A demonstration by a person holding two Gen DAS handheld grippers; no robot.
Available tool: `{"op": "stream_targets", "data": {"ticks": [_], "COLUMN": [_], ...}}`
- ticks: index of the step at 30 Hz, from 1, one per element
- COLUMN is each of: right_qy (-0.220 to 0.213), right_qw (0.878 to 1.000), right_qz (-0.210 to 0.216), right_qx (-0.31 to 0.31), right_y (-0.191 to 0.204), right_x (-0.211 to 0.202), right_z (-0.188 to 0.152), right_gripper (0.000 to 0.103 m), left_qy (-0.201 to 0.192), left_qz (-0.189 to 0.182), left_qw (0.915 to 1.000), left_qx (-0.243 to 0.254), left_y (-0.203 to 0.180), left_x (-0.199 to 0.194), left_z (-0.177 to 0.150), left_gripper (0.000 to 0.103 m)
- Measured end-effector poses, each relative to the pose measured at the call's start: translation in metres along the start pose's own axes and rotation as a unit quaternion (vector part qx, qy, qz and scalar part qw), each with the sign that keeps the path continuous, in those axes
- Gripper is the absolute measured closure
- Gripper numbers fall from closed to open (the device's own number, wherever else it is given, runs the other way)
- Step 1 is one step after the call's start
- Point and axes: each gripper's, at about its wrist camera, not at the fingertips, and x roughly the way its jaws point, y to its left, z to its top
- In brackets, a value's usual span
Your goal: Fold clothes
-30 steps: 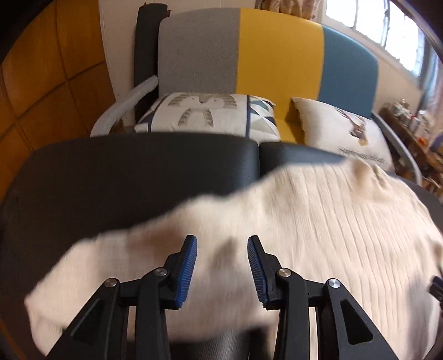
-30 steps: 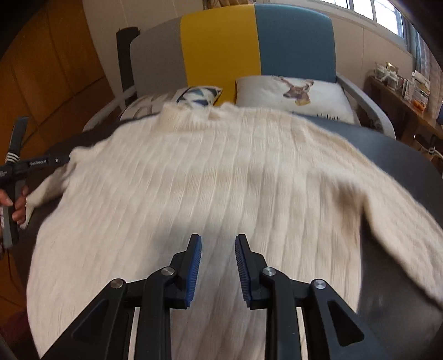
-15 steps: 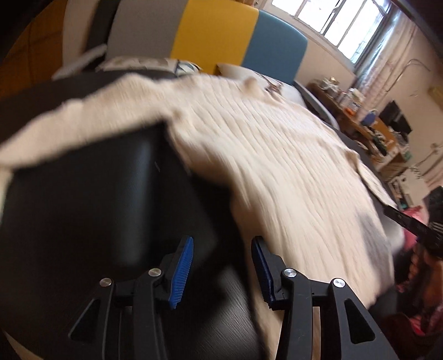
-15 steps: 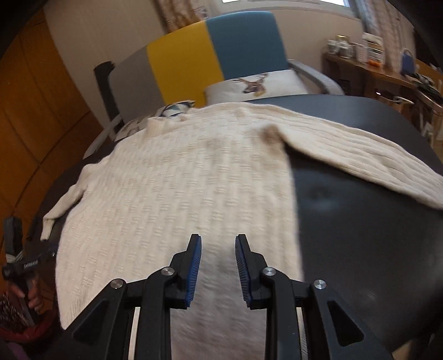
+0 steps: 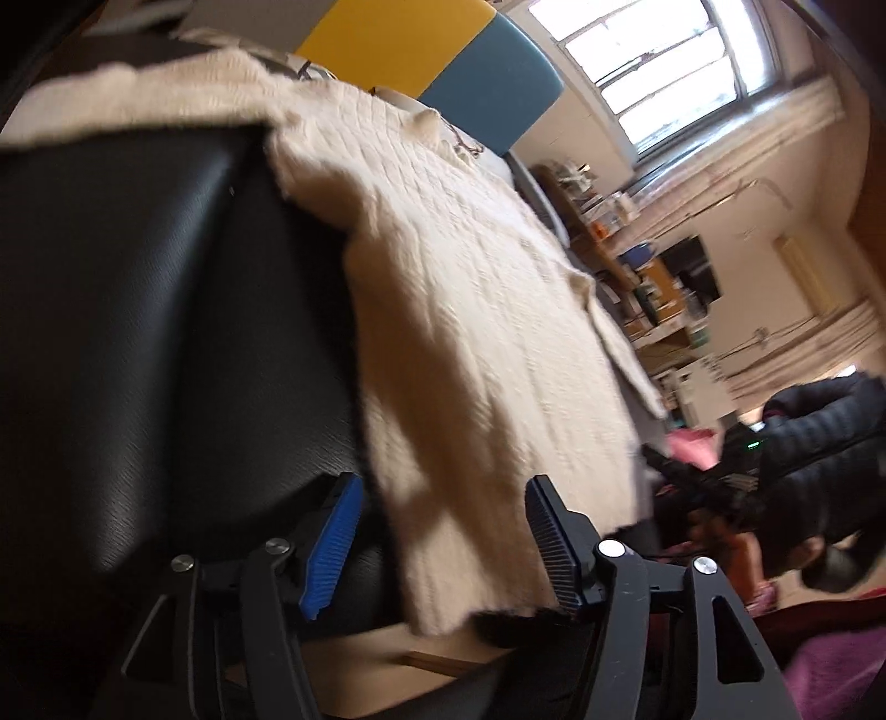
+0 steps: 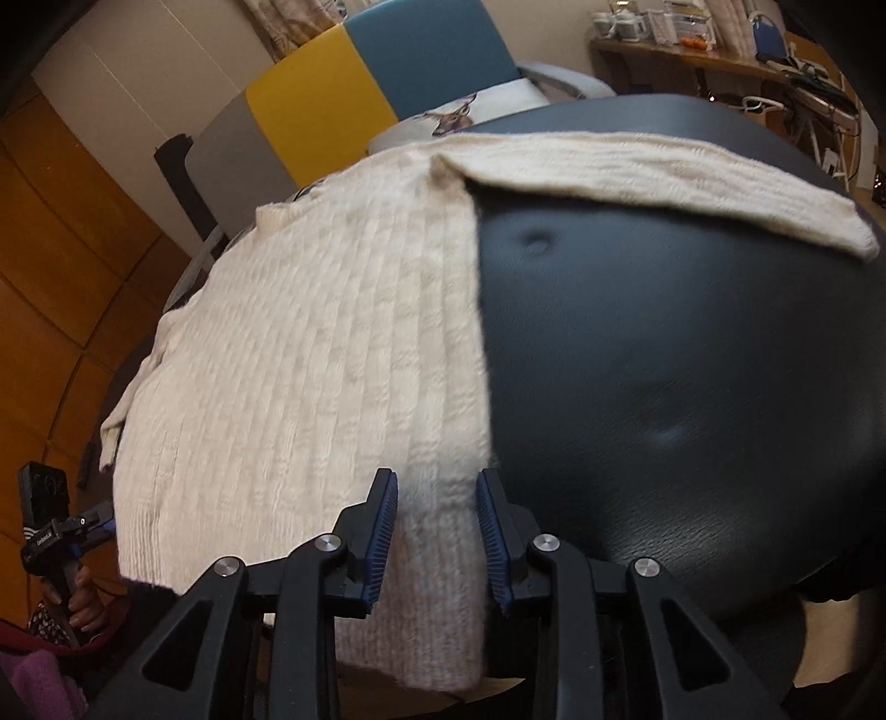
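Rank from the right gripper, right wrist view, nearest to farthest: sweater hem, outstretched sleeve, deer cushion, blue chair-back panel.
From the right gripper:
1. Sweater hem, between the fingers, at the table's near edge.
2. Outstretched sleeve, across the table, up right.
3. Deer cushion, beyond the table's far edge.
4. Blue chair-back panel, behind the cushion.

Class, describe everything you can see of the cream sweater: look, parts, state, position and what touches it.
The sweater is a cream, ribbed knit, spread flat on the black padded table. One sleeve stretches sideways across the table; the collar points toward the colourful chair. Its hem hangs slightly over the near edge. The right gripper and left gripper, both open, straddle the two hem corners.
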Motion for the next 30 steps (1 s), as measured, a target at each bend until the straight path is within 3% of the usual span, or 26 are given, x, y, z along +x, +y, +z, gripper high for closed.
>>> {"op": "stream_targets", "data": {"ticks": [9, 15, 17, 19, 21, 27, 30], "right_qy": [0.009, 0.030, 0.025, 0.019, 0.014, 0.012, 0.013], "right_qw": [0.999, 0.996, 0.996, 0.996, 0.995, 0.993, 0.991], "right_qz": [0.036, 0.072, 0.076, 0.079, 0.080, 0.096, 0.105], "right_qx": [0.027, 0.035, 0.041, 0.044, 0.048, 0.070, 0.080], "right_y": [-0.004, -0.012, -0.011, -0.009, -0.008, -0.013, -0.016], "right_x": [-0.001, -0.004, -0.002, 0.000, 0.003, 0.007, 0.007], "right_z": [-0.007, -0.018, -0.018, -0.017, -0.015, -0.011, -0.012], "right_gripper": [0.071, 0.071, 0.071, 0.071, 0.071, 0.071, 0.071], "left_qy": [0.010, 0.013, 0.014, 0.015, 0.016, 0.026, 0.023], "left_qz": [-0.052, -0.046, -0.044, -0.043, -0.042, -0.068, -0.091], "left_qw": [0.9982, 0.9978, 0.9977, 0.9975, 0.9972, 0.9949, 0.9911], "left_qx": [-0.030, -0.045, -0.050, -0.054, -0.059, -0.069, -0.094], "left_y": [0.000, 0.003, 0.004, 0.005, 0.006, 0.007, 0.016], "left_x": [0.009, 0.018, 0.021, 0.024, 0.027, 0.026, 0.020], "left_z": [-0.001, 0.000, 0.001, 0.001, 0.001, -0.003, -0.006], "left_gripper": [0.040, 0.041, 0.051, 0.075, 0.083, 0.082, 0.071]}}
